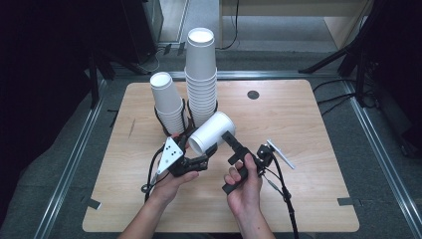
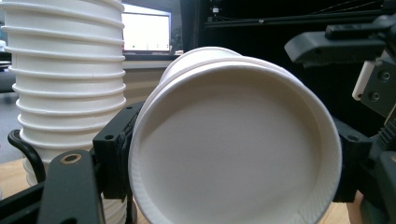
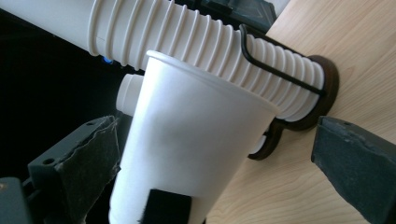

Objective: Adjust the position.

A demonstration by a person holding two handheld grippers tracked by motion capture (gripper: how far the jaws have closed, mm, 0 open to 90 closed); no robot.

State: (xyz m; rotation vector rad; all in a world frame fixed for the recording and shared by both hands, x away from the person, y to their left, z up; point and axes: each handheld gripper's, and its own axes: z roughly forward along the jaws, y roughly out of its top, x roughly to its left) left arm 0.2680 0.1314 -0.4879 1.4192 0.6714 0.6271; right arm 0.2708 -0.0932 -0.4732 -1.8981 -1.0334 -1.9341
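clamped on the rim of a white paper cup (image 1: 211, 132), the jaws of the left gripper (image 1: 208, 150): one pad inside the mouth, one outside, nearly together with only the cup wall between. seen close in the left gripper view as a wide open mouth (image 2: 233, 144), tipped toward the lens, with black jaw parts at either side. around the cup body from the other side, the right gripper (image 1: 230, 138), jaws standing wide apart; in the right gripper view one frayed pad (image 3: 88, 158) left of the cup wall (image 3: 187, 140) and the other pad (image 3: 359, 158) well off to the right, neither pressing, so open.

cup held on its side above the table (image 1: 308, 199), mouth toward the person, base pointing up and away, just in front of the stacks.

left hand (image 1: 174, 179) curled under its gripper, grey three-cornered plate up, forearm coming in from the bottom edge. right hand (image 1: 244, 186) gripping its handle upright, gripper angled up and left toward the cup, cable trailing back.

from above: two stacks of cups, a short one (image 1: 166, 102) and a tall one (image 1: 201, 74), standing in a black wire holder. in the right gripper view, the holder's round dark base (image 3: 327, 88) and the ribbed rims. in the left gripper view, a lit screen (image 2: 145, 31) behind the stack.
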